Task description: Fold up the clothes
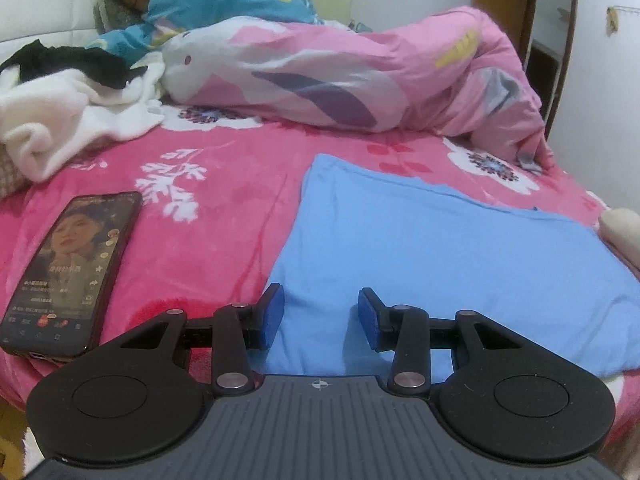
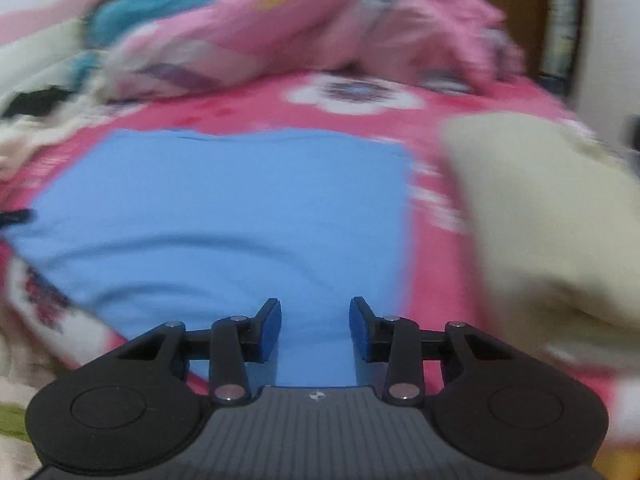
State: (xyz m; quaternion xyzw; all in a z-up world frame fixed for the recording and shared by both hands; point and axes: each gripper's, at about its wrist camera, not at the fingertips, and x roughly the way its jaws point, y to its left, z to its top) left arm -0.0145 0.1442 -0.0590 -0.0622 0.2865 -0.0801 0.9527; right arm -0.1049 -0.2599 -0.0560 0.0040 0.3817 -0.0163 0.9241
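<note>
Left gripper (image 1: pixel 321 316) and right gripper (image 2: pixel 315 328): jaws apart, empty, poised low over near hem of blue garment (image 1: pixel 460 264), spread flat on pink bedsheet (image 1: pixel 224 216); phone (image 1: pixel 72 272) at 9 o'clock, cream cloth (image 2: pixel 540 216) at 3 o'clock.

Right wrist view is smeared: the crumpled pink quilt (image 2: pixel 320 28) and cream fleece garment (image 2: pixel 540 216) are just blurs, garment cut off right.

left claw (image 1: pixel 321 317), right claw (image 2: pixel 315 328): black linkages, blue pads, silver rivets, ribbed grey body.
</note>
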